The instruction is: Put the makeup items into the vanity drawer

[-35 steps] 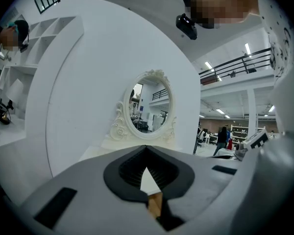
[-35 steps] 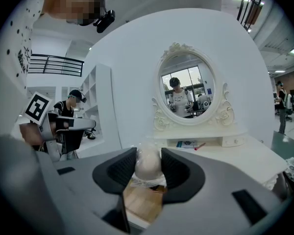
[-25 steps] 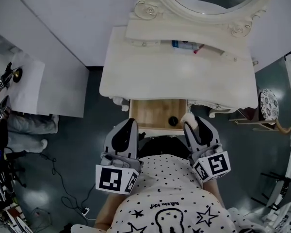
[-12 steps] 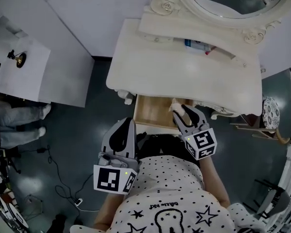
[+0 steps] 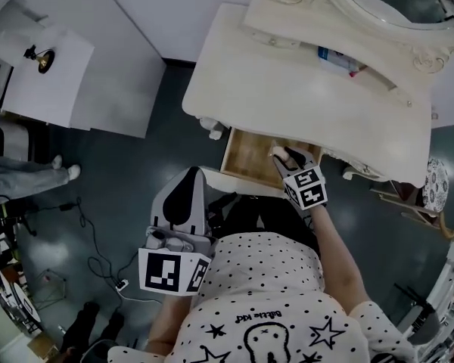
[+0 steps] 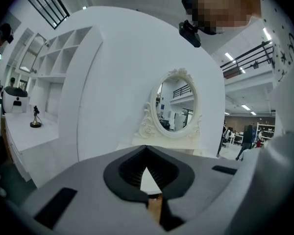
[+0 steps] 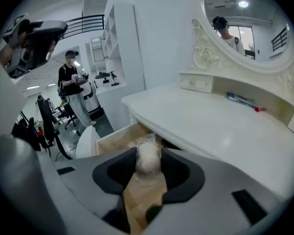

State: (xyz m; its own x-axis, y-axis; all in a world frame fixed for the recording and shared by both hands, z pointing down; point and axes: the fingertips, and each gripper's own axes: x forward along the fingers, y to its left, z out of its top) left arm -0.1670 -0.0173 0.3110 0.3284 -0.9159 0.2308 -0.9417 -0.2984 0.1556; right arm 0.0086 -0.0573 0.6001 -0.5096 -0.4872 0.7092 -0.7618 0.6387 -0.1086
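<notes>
Gripping a pale, plastic-wrapped makeup puff (image 7: 148,158), the right tongs (image 5: 282,153) hung over the open wooden drawer (image 5: 246,157) under the white surface (image 5: 287,89); the left tongs (image 5: 194,172) were closed and empty, well apart.

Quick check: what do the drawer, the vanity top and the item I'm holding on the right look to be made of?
Drawer: looks like bare light wood, a matte tan inside against the painted front. Vanity top: cream paint, smooth satin finish with soft glare; what lies under it cannot be told. Pale rounded item: seemingly soft, perhaps sponge, wrapped in clear crinkled film that glints.
</notes>
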